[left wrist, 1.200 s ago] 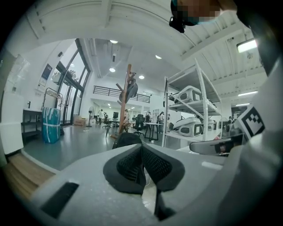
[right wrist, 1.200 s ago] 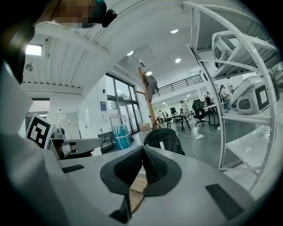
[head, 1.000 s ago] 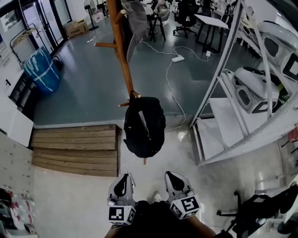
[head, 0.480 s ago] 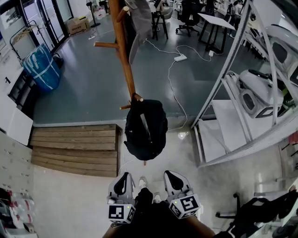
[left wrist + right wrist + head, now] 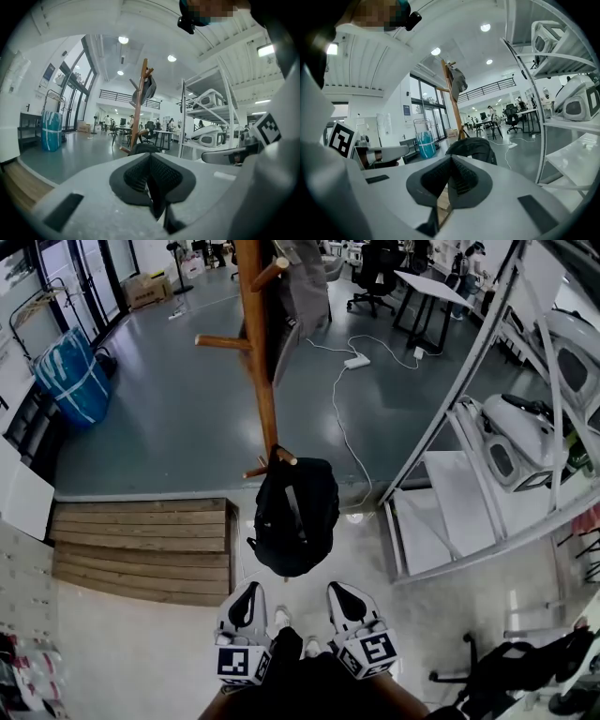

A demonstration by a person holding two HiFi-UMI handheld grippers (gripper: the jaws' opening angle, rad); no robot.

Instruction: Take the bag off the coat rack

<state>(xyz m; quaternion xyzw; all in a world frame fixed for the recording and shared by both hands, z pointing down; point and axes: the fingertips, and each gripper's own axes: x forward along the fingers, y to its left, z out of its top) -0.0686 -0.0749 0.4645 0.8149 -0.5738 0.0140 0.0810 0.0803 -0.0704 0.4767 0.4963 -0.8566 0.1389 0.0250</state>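
Bag [image 5: 294, 517], black, rounded, hanging on coat rack [image 5: 261, 352]

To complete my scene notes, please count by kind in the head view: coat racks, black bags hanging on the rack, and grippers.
Coat rack: 1
Black bag: 1
Grippers: 2 (left gripper, right gripper)
Total: 4

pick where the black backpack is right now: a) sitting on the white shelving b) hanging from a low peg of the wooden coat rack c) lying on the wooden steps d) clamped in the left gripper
B: the black backpack hangs from a low peg of the wooden coat rack, ahead of the left gripper and right gripper, both shut on nothing.
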